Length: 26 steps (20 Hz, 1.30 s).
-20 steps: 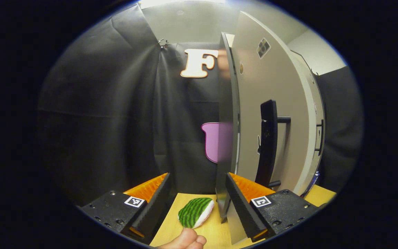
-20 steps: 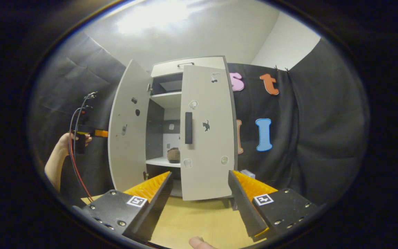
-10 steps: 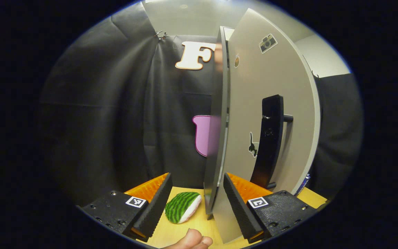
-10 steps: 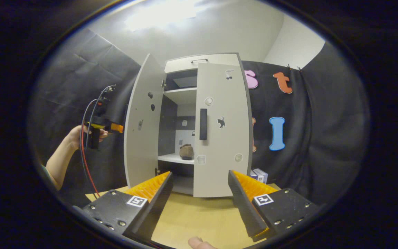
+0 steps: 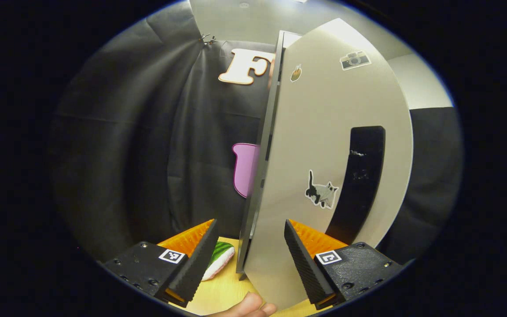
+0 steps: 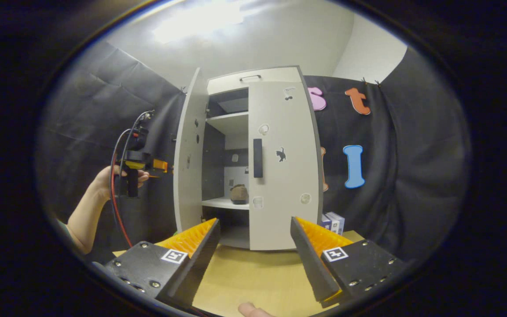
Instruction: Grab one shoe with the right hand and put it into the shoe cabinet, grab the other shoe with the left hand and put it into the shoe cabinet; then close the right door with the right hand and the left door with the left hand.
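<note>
Left door (image 5: 319, 145) of the shoe cabinet (image 6: 253, 83) is standing ajar, its stiff, light-looking panel sitting between the spread fingers of the left hand-held gripper (image 5: 249, 255), best pushed beside its black handle (image 5: 359, 180).

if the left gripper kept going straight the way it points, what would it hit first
Most likely the cabinet's left door: its outer face and hinge-side edge stand right between the open jaws of the left gripper. How far off it stands is unclear.
</note>
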Tool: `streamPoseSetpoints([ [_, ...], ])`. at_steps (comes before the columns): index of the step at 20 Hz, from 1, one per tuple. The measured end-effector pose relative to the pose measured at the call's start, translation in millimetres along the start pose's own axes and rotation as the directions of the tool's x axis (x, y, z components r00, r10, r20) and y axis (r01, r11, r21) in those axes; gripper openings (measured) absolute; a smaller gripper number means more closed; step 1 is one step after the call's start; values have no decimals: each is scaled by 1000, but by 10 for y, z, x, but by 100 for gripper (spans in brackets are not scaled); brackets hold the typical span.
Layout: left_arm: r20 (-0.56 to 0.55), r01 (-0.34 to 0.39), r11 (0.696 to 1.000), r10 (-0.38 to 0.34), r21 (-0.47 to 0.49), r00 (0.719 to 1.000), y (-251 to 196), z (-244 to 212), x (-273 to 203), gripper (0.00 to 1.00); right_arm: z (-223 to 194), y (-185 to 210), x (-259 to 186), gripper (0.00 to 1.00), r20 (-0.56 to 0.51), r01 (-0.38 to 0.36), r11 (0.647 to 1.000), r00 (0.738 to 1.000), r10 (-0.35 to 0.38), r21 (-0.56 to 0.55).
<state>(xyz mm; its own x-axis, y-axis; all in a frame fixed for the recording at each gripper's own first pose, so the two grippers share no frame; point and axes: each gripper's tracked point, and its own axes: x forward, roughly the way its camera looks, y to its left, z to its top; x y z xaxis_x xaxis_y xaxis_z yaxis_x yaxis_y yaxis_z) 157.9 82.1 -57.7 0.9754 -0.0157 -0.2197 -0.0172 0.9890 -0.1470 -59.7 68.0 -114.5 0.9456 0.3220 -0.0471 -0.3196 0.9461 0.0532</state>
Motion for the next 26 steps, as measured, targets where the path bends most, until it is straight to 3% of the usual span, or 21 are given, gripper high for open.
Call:
streamPoseSetpoints([
  [11, -69, 128, 991, -125, 32, 990, -708, -257, 261, 93, 1, -353, -96, 94, 44, 91, 996, 995, -92, 21],
  [14, -87, 86, 995, -81, 59, 993, -607, -398, 237, 93, -46, -484, -107, 96, 44, 123, 992, 991, -124, 37],
  [17, -88, 109, 994, -106, 33, 991, -726, -450, 266, 93, -98, -551, -110, 96, 24, 135, 989, 990, -136, 53],
  [26, -36, 79, 995, -77, 67, 996, -669, -351, -75, 93, -70, -596, -78, 96, 3, 174, 983, 985, -174, 51],
])
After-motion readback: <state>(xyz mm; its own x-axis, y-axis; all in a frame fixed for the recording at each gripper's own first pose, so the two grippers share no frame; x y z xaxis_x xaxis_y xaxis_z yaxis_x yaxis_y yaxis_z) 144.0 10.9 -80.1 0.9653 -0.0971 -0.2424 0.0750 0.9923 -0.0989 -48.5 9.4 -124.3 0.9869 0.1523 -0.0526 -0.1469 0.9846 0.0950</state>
